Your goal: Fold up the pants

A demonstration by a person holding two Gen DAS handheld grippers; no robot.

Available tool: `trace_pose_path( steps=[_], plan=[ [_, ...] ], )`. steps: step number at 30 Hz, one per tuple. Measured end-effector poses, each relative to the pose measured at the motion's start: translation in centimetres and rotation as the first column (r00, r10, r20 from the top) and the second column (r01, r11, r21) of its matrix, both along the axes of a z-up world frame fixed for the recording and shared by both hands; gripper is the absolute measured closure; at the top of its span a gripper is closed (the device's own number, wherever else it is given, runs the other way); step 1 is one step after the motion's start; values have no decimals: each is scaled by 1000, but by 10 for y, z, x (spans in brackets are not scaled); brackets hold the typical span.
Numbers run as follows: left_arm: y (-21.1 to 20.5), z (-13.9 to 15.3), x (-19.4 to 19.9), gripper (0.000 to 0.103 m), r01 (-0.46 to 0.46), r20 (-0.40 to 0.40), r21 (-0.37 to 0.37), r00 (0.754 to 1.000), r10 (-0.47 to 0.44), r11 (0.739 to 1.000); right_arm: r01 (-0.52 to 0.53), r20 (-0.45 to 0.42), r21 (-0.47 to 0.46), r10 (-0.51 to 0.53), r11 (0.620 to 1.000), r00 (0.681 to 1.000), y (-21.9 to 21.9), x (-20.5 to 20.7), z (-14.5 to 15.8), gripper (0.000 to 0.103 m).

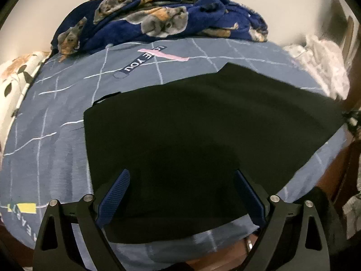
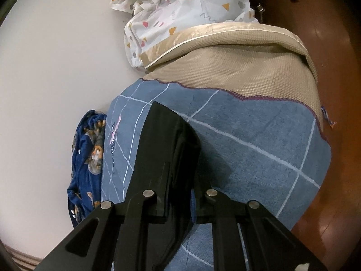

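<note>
Black pants (image 1: 180, 124) lie spread flat across a blue checked bed sheet (image 1: 56, 113). My left gripper (image 1: 181, 172) hovers over their near part, open, its blue pads (image 1: 117, 194) wide apart with nothing pinched. In the right wrist view one end of the pants (image 2: 167, 135) rises off the sheet (image 2: 259, 146) as a folded black ridge. My right gripper (image 2: 182, 171) is shut on that ridge, and the cloth hides its fingertips.
A dark blue animal-print blanket (image 1: 158, 15) is heaped at the far side by the wall. A leaf-print pillow (image 1: 13, 83) lies left and pale crumpled cloth (image 1: 322, 65) right. A beige mattress cover (image 2: 237, 67), white patterned bedding (image 2: 180, 11) and brown floor (image 2: 338, 45) border the sheet.
</note>
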State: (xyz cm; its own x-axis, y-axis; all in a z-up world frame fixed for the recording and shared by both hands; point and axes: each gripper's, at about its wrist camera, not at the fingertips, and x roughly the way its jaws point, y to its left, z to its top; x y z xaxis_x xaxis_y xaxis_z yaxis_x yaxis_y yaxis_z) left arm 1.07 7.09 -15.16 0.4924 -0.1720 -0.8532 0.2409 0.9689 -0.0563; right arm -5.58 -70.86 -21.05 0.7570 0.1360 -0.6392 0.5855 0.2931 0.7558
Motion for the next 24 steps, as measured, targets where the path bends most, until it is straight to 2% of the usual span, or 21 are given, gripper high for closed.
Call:
trace_pose_path(
  steps=[12, 24],
  plan=[
    [-4, 1, 0, 10, -4, 21, 55, 1000, 2, 998, -8, 34, -33, 9, 999, 999, 7, 2, 15, 90],
    [1, -8, 3, 10, -27, -13, 68, 1000, 27, 997, -69, 79, -52, 73, 996, 994, 33, 18, 33, 90]
  ],
)
